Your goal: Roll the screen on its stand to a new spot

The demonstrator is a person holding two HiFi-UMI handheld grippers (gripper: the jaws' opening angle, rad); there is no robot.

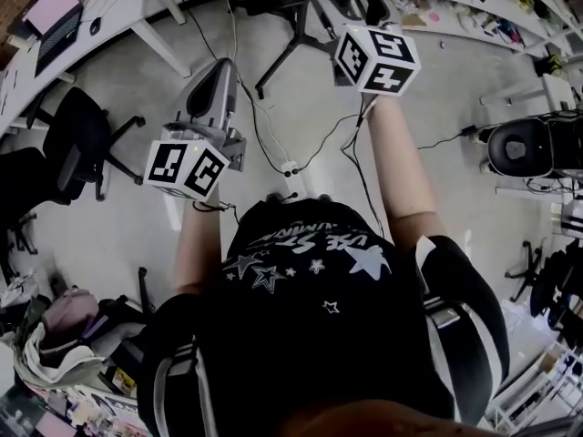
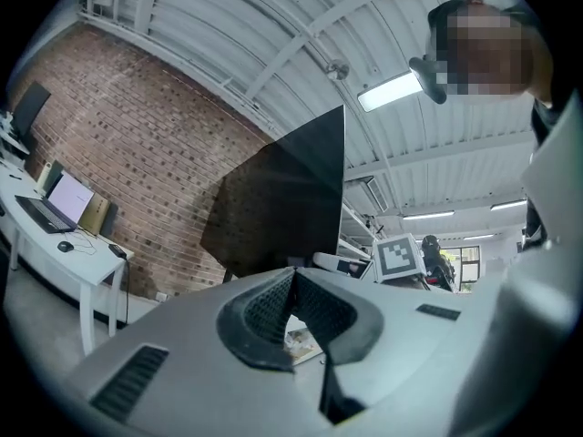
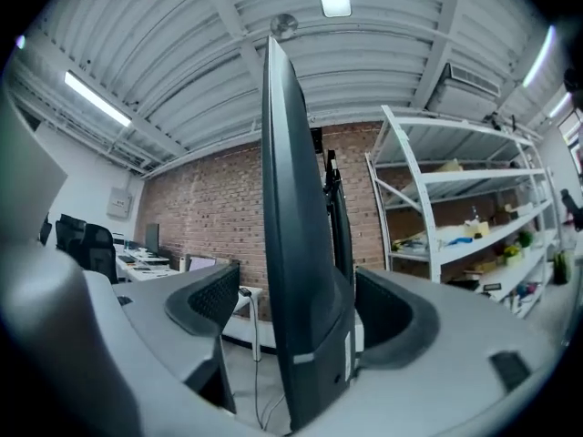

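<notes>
The right gripper (image 3: 301,312) is straddling the screen's (image 3: 291,198) upright edge, jaws apart, nearer for pushing. The left gripper (image 2: 293,276) is pointing at the screen ahead, jaws together, empty

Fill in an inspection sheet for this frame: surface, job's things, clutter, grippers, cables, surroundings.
Surface: grey concrete floor.
Job's things: screen upright, seen edge-on in the right gripper view; its wheels not seen.
Clutter: heap of bags and papers on the floor at the person's left.
Grippers: left gripper jaws together, nothing between them, screen beyond; right gripper jaws apart round the screen's edge, a gap showing at one pad.
Cables: loose cables and a power strip on the floor ahead of the person.
Surroundings: office chair, desk with laptop, brick wall, white shelving.
</notes>
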